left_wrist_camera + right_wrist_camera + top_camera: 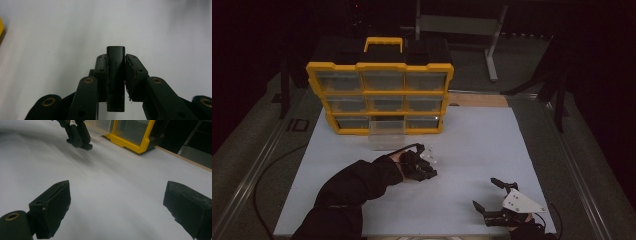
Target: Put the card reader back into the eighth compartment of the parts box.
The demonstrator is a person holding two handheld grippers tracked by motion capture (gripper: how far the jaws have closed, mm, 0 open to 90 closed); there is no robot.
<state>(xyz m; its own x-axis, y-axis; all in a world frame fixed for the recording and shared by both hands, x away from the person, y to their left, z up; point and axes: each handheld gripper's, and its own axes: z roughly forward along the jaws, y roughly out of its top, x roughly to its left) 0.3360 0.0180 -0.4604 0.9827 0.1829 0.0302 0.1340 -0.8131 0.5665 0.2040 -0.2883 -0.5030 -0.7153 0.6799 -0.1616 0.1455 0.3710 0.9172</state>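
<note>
My left gripper (427,172) hovers over the middle of the white mat (472,145), just in front of the organizer. Its jaws are shut on a small black oblong part (115,75), which stands upright between the pads (132,72) and pokes out past their tips. My right gripper (485,192) rests near the mat's front right corner, jaws wide open with nothing between them (117,205). From the right gripper view, the left gripper (80,142) appears farther off with the dark part at its tip.
A yellow and black drawer organizer (380,95) with clear drawers stands at the back of the mat. One clear drawer (386,136) in its bottom row is pulled out toward me. A cable (272,165) runs along the left side.
</note>
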